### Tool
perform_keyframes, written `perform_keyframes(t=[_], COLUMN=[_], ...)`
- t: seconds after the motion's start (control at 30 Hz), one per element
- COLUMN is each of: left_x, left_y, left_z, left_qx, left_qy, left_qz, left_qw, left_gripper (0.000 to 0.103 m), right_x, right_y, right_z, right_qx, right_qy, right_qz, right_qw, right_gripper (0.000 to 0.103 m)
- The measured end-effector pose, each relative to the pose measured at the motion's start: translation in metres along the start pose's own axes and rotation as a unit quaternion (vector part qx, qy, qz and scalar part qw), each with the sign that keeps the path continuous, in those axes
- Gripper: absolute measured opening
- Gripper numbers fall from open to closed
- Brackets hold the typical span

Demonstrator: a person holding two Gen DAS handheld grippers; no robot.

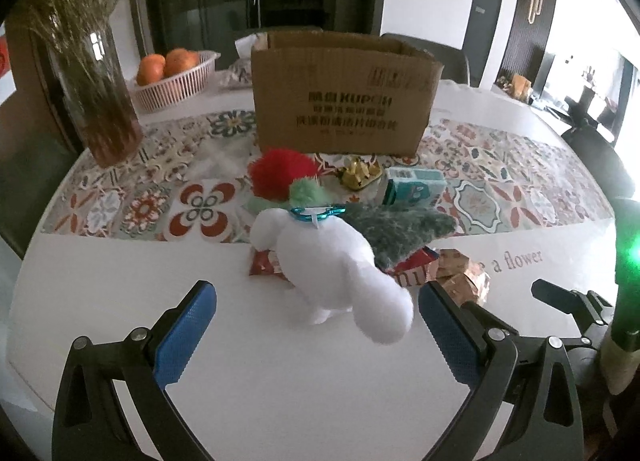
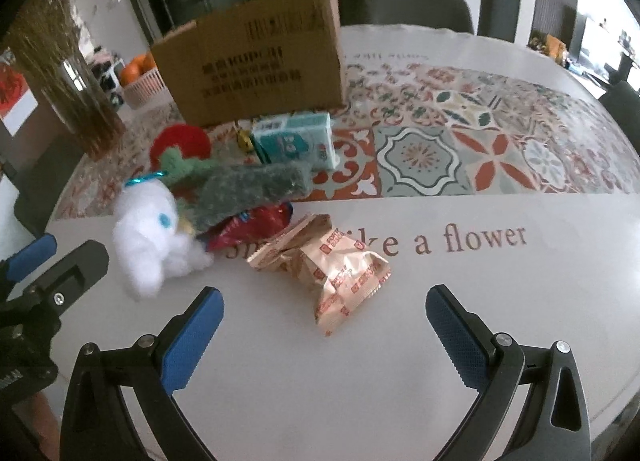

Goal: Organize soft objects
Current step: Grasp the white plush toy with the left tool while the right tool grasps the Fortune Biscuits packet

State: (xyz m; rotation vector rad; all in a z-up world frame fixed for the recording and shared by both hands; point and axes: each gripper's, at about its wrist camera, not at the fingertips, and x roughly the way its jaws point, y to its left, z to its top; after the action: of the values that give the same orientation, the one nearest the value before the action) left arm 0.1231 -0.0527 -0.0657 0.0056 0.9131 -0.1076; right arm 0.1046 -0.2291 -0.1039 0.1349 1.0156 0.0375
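Observation:
A white plush toy [image 1: 332,269] with a blue clip lies on the white table just ahead of my open, empty left gripper [image 1: 316,325]; it also shows in the right wrist view [image 2: 148,237]. Behind it lie a grey-green fuzzy cloth [image 1: 400,233], a red pompom [image 1: 280,173] and a small green plush [image 1: 306,189]. An open cardboard box [image 1: 340,101] stands behind them. My right gripper [image 2: 324,325] is open and empty, with a crinkled snack bag [image 2: 340,273] just ahead between its fingers.
A teal tissue pack [image 2: 296,139], a red snack packet [image 2: 256,225] and a gold trinket [image 1: 358,175] lie among the soft things. A vase of dried stems [image 1: 96,73] and a basket of oranges [image 1: 172,77] stand at the back left. Chairs surround the table.

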Motion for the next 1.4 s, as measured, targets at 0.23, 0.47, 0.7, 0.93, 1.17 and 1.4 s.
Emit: perform_keyframes(t=[0.23, 0.47, 0.7, 0.93, 1.17, 1.4], left_x=[0.032, 0.056, 0.073, 0.080, 0.075, 0.065], left_y=[0.001, 0.003, 0.005, 0.008, 0.015, 0.023], left_z=[0.008, 0.016, 0.018, 0.012, 0.006, -0.003], left_qx=[-0.006, -0.009, -0.013, -0.021, -0.025, -0.030], left_qy=[0.024, 0.033, 0.046, 0.060, 0.059, 0.063], left_qz=[0.006, 0.011, -0.011, -0.047, -0.055, -0.066], left_qw=[0.9997, 0.9994, 0.9988, 0.9969, 0.9964, 0.9954], left_gripper=[0.103, 0.101, 0.091, 0.074, 0.067, 0.061], right_x=[0.034, 0.056, 0.075, 0.076, 0.071, 0.054], right_y=[0.002, 0.005, 0.004, 0.002, 0.000, 0.012], right_z=[0.013, 0.020, 0.024, 0.023, 0.021, 0.014], right_qx=[-0.026, -0.050, -0.050, -0.037, -0.007, 0.008], right_qy=[0.035, 0.054, 0.073, 0.067, 0.062, 0.049], right_qz=[-0.018, -0.030, -0.024, -0.024, -0.011, -0.005], right_qw=[0.999, 0.997, 0.996, 0.997, 0.998, 0.999], right_gripper=[0.102, 0.098, 0.081, 0.054, 0.050, 0.050])
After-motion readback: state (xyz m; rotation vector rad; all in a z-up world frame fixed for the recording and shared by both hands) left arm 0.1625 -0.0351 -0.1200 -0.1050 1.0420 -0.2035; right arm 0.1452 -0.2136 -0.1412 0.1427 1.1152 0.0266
